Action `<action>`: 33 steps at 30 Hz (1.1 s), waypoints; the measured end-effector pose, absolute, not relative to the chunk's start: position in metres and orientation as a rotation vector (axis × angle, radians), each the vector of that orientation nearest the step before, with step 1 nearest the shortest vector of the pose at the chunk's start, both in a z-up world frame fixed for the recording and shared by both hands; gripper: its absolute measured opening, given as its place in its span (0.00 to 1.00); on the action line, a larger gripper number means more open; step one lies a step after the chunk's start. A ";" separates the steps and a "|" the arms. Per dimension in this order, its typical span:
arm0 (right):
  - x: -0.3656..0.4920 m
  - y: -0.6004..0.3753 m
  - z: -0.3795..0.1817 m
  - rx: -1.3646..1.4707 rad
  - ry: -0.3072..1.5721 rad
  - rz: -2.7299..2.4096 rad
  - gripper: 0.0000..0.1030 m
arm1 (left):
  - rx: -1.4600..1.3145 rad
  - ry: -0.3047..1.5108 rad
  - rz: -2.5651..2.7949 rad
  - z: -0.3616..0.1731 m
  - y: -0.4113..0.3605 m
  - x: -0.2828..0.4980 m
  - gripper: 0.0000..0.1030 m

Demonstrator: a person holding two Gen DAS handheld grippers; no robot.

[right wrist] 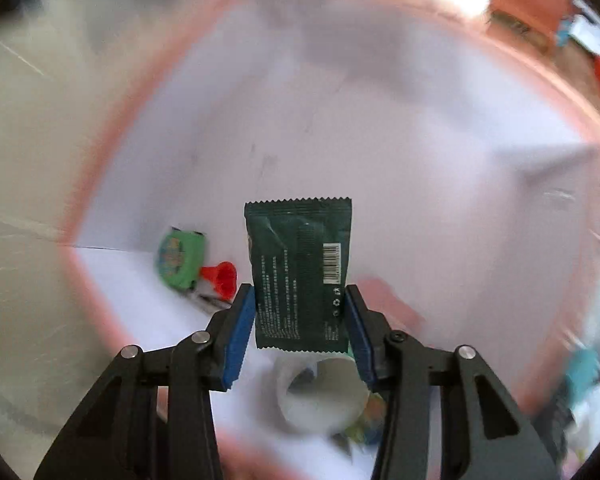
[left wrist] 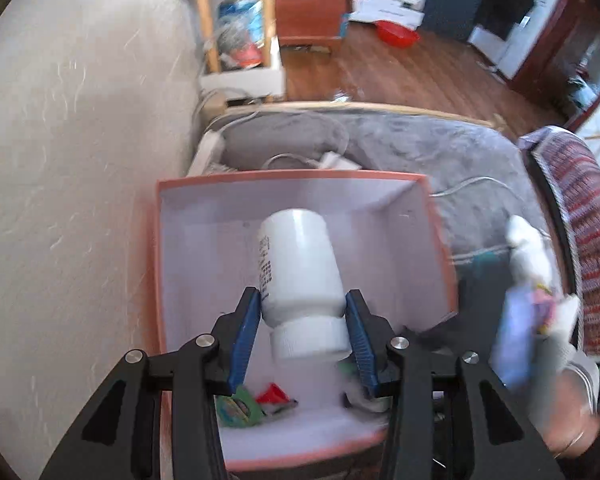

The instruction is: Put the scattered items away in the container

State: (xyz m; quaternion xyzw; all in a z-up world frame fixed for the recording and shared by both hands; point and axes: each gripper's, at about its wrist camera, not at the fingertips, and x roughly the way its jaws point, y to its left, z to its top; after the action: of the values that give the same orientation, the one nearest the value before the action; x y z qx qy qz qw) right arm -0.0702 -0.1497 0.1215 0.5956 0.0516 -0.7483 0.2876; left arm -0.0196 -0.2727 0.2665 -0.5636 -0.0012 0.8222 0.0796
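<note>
My left gripper (left wrist: 303, 312) is shut on a white plastic bottle (left wrist: 298, 264), cap toward the camera, held above the pink-rimmed white box (left wrist: 188, 248). My right gripper (right wrist: 300, 308) is shut on a dark green sachet (right wrist: 300, 272) with a barcode, held over the same box (right wrist: 380, 140). Inside the box lie a green toy (right wrist: 178, 258), a red cone-shaped piece (right wrist: 222, 276) and a white roll of tape (right wrist: 320, 396). The green toy (left wrist: 236, 406) and red piece (left wrist: 272, 394) also show under the left gripper.
The box sits on a grey blanket (left wrist: 420, 148) on a bed beside a white wall (left wrist: 80, 160). A gloved hand (left wrist: 548, 352) holds blurred items at the right. A striped cloth (left wrist: 580, 216) lies further right. Cables (left wrist: 300, 158) lie behind the box.
</note>
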 end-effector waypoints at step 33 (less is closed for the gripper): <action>-0.078 -0.052 0.150 1.571 -0.156 -2.109 0.85 | -2.159 0.269 1.876 0.064 -0.194 0.002 0.84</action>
State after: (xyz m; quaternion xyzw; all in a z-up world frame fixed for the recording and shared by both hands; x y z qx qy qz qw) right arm -0.0775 -0.0523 0.1499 0.5773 -0.0574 -0.7749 0.2510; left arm 0.0018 -0.1937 0.0636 -0.7448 0.0928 0.6471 0.1340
